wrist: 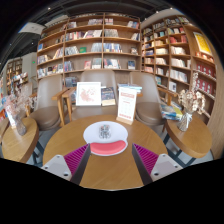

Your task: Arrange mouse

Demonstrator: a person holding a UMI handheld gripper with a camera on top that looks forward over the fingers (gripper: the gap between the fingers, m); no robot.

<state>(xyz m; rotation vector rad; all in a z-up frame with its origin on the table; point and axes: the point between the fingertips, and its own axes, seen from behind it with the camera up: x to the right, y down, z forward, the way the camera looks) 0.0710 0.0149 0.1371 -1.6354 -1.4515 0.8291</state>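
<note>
On a round wooden table (110, 166) lies a white mouse pad with a pink wrist rest (108, 147) along its near edge. A small grey and white mouse (104, 130) sits on the pad's far part. My gripper (110, 162) hovers just short of the pad, open wide, with nothing between its fingers. The magenta pads (75, 157) stand apart on either side, and the pad and mouse lie just ahead of them.
Beyond the table stand a chair (90, 97) with a booklet, a white sign (128, 102) and tall bookshelves (95, 45). A second round table (18, 140) with dried flowers sits to the left, another table (190, 135) with a vase to the right.
</note>
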